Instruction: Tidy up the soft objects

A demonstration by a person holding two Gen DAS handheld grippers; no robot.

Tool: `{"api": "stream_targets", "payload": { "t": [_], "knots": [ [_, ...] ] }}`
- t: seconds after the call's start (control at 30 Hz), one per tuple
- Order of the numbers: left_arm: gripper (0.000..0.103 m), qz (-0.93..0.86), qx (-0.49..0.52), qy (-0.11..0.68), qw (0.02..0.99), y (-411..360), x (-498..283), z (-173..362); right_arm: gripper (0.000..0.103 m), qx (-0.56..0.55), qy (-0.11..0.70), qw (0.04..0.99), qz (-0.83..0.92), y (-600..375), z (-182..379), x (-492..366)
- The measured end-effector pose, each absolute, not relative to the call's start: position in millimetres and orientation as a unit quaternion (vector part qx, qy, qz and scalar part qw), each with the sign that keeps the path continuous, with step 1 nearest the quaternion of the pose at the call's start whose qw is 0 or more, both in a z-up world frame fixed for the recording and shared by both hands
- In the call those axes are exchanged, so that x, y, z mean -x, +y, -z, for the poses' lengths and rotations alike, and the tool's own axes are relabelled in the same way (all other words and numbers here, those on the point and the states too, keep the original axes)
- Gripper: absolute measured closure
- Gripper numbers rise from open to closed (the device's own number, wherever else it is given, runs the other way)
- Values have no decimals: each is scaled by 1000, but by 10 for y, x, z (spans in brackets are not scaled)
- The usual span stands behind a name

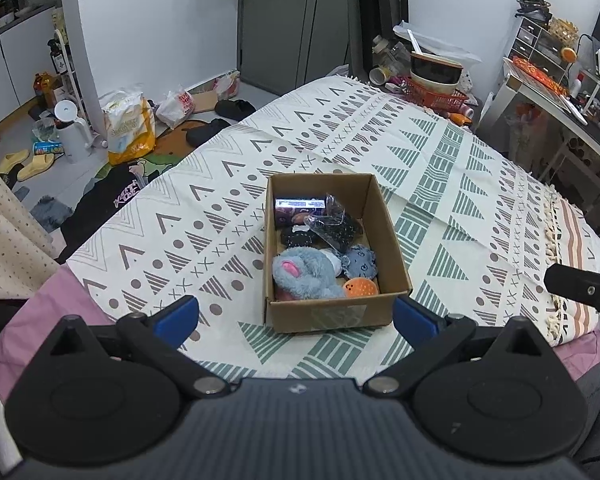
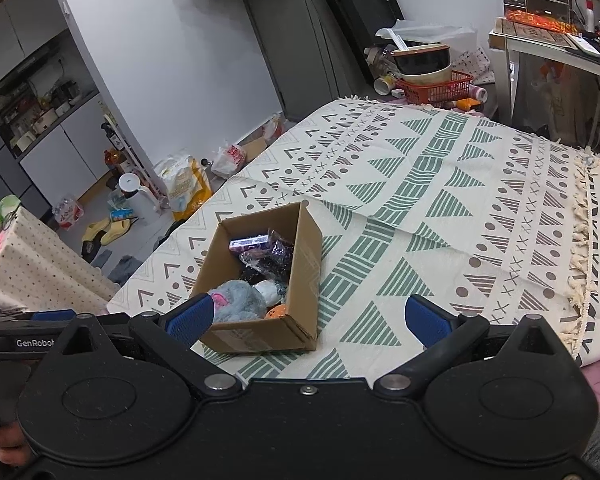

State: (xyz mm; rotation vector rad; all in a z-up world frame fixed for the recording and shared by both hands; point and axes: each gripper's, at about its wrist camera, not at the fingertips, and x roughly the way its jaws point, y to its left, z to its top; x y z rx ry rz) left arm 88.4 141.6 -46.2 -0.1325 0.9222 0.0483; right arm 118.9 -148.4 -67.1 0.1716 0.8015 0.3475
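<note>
Since both the left gripper (image 1: 296, 316) and right gripper (image 2: 307, 318) hover with jaws wide and empty, sorting looks nearly done: the grey plush (image 1: 303, 274), orange ball (image 1: 359, 288) and dark pouches already fill the cardboard box (image 1: 391, 236) on the bed (image 1: 439, 208). Next likely means checking for strays.

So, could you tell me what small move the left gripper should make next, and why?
Probably ease the left gripper forward and down over the cardboard box. It is open and empty, the box sits straight ahead, and the grey plush toy lies nearest inside it.
</note>
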Motion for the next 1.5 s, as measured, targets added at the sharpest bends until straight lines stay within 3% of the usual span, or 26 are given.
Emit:
{"api": "stream_targets", "payload": {
  "t": [1.5],
  "knots": [
    [1,-22,62,437,897,1346,-826,435,0,-77,383,905,-168,-1526,616,-1113]
  ]
}}
